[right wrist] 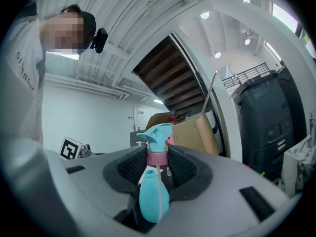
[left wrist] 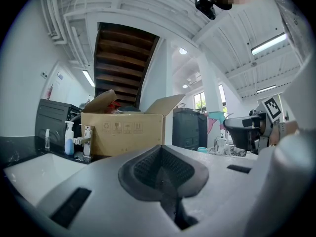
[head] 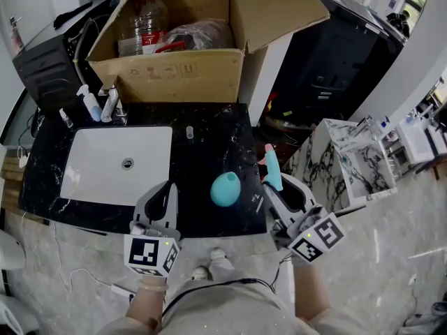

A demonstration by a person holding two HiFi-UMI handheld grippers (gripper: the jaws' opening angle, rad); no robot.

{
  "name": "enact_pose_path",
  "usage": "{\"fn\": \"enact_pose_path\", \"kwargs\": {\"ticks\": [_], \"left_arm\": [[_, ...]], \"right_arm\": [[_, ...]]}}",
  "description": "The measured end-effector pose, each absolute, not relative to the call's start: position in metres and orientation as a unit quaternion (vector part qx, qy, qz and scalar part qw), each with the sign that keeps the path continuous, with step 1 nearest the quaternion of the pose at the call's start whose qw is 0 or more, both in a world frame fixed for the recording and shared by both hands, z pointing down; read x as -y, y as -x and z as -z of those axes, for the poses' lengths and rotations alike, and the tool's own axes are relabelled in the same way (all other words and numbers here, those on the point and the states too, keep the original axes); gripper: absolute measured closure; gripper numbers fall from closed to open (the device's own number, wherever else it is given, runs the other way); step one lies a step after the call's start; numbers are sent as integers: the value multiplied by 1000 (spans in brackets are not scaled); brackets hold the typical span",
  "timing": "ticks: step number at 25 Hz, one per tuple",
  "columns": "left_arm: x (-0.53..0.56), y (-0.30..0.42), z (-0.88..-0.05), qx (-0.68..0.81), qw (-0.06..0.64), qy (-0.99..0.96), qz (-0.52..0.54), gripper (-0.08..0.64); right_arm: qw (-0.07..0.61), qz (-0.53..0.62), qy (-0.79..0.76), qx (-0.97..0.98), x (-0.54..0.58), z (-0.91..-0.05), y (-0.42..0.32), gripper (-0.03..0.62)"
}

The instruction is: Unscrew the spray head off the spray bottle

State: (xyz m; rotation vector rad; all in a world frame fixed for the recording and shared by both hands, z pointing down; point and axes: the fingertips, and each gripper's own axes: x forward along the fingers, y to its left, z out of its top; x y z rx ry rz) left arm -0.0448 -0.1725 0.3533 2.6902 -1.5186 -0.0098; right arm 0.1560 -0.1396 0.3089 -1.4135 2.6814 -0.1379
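- Left gripper (head: 166,190) hovers low over the front edge of the black counter (head: 209,142), its pads pressed together with nothing between them, as its own view (left wrist: 163,177) shows.
- Right gripper (head: 276,187) sits at the counter's right end, its pads pinching the pink collar of the teal spray head (head: 272,167), which stands upright between them (right wrist: 157,137).
- Between the two grippers, the teal spray bottle (head: 225,189) stands on the counter by itself, its neck open and bare (right wrist: 153,199), apart from the head.
- Further back on the left lies the white sink (head: 105,166), with a faucet (head: 110,103) and a pump bottle (head: 91,105) behind it.
- Farthest, an open cardboard box (head: 167,72) sits at the back of the counter.
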Motion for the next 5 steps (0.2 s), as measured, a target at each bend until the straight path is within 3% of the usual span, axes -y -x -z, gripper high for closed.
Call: {"fn": "enact_pose_path", "kwargs": {"ticks": [5], "left_arm": [[175, 45, -355, 491, 29, -870, 5, 555]], "right_arm": [[52, 44, 467, -882, 141, -309, -158, 454]]}}
